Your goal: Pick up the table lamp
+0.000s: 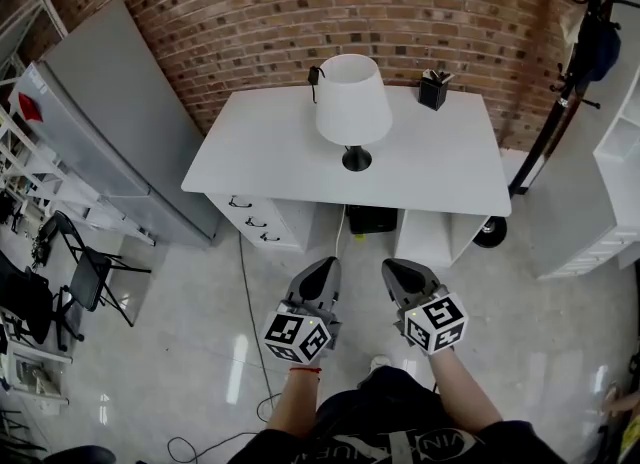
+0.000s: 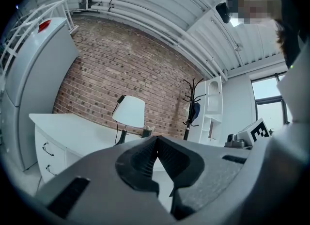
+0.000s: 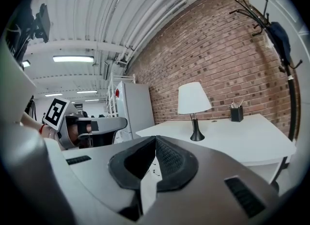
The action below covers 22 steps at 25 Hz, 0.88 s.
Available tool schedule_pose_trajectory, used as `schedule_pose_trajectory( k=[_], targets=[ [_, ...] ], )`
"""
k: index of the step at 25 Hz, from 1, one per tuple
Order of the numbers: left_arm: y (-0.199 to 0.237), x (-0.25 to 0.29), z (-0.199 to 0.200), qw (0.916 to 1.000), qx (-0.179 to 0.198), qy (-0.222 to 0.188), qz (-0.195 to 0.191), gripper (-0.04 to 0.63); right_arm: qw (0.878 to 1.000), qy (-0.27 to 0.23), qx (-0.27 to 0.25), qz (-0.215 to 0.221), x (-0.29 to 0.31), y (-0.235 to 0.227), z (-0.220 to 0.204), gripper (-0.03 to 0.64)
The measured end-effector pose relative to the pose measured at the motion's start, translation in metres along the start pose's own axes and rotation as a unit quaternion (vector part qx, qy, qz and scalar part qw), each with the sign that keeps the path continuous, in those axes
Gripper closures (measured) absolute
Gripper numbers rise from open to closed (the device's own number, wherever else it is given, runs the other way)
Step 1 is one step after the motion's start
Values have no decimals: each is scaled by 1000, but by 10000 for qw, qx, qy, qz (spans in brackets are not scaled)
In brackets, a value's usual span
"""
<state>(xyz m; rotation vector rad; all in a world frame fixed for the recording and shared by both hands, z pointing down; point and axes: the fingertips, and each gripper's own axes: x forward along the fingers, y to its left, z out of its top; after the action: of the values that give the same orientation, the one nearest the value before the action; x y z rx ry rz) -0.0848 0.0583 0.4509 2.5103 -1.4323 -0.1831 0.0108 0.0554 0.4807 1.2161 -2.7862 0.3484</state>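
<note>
The table lamp (image 1: 352, 102) is showing a white shade over a black base on the white desk (image 1: 260, 157), the wall (image 1: 250, 12) behind is running in red-brown brick, and the grey, black-padded left gripper (image 1: 328, 264) and right gripper (image 1: 392, 266) are carrying black-and-white square-marker cubes.

Left gripper (image 1: 318, 274) and right gripper (image 1: 402, 274) are held side by side, pointing forward about level, both with jaws closed on nothing, forearms extended behind them.
</note>
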Motion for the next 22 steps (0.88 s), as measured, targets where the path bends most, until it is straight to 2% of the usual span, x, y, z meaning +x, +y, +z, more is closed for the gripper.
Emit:
schedule_pose_trajectory(
  k=[10, 22],
  targets=[
    [12, 55, -1, 10000, -14, -84, -44, 589, 9999, 9, -111, 35, 30, -44, 9, 614],
    [27, 69, -7, 10000, -31, 74, 15, 589, 9999, 100, 54, 94, 52, -52, -1, 614]
  ],
)
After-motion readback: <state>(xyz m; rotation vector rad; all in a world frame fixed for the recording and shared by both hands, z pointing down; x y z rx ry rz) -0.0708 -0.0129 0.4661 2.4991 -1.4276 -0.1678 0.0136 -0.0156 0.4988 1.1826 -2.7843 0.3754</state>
